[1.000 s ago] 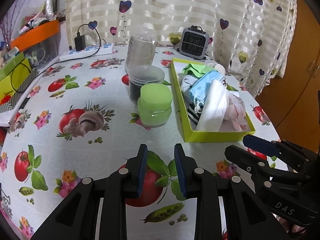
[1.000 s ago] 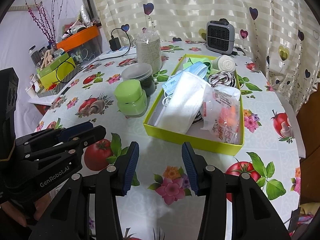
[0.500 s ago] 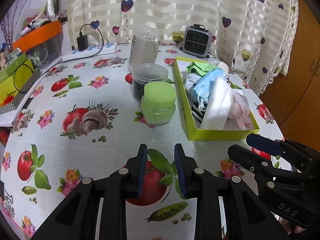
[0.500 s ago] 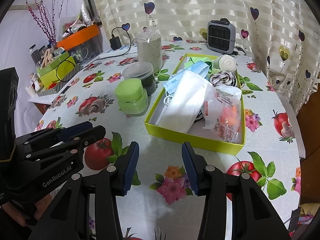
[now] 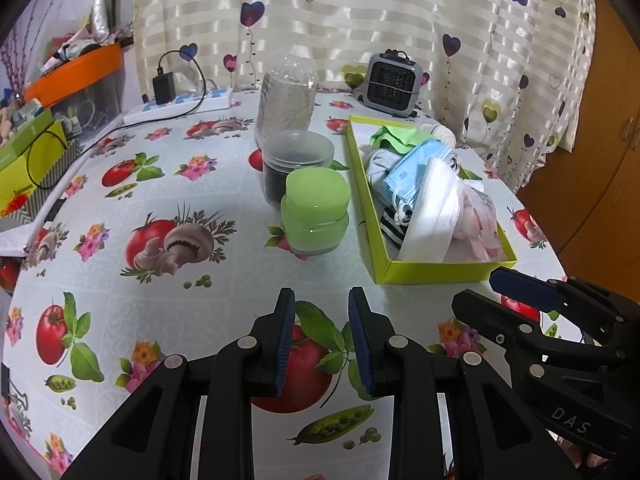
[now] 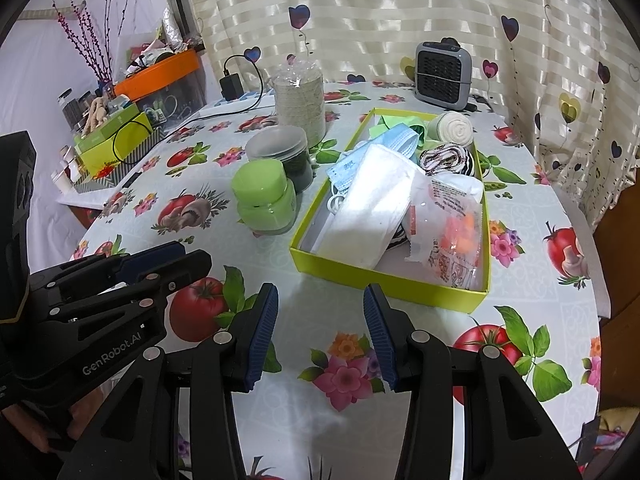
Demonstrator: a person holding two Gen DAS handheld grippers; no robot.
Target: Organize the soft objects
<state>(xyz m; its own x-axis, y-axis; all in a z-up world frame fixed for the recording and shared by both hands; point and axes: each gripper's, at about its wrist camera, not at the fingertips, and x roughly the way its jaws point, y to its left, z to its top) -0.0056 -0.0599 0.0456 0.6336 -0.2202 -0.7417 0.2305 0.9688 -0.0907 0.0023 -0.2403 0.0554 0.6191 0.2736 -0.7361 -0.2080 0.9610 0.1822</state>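
Observation:
A yellow-green box (image 5: 436, 272) (image 6: 384, 276) sits on the table's right half, full of soft things: a white pad (image 6: 372, 200) (image 5: 434, 212), blue masks (image 6: 394, 138) (image 5: 412, 172), green cloth (image 6: 394, 122), a rolled bandage (image 6: 456, 130), striped cloth (image 6: 448, 158) and a plastic packet of orange pieces (image 6: 452, 228). My left gripper (image 5: 321, 312) is open and empty above the table, near the front edge. My right gripper (image 6: 320, 308) is open and empty just in front of the box.
A green-lidded jar (image 5: 315, 212) (image 6: 264, 196), a dark jar with a clear lid (image 5: 298, 164) and a stack of clear cups (image 5: 288, 98) stand left of the box. A small grey heater (image 6: 442, 74) is at the back. Boxes and cables crowd the left edge (image 6: 116, 140).
Both grippers have drawn back slightly from the box, still open. Nothing on the table has moved.

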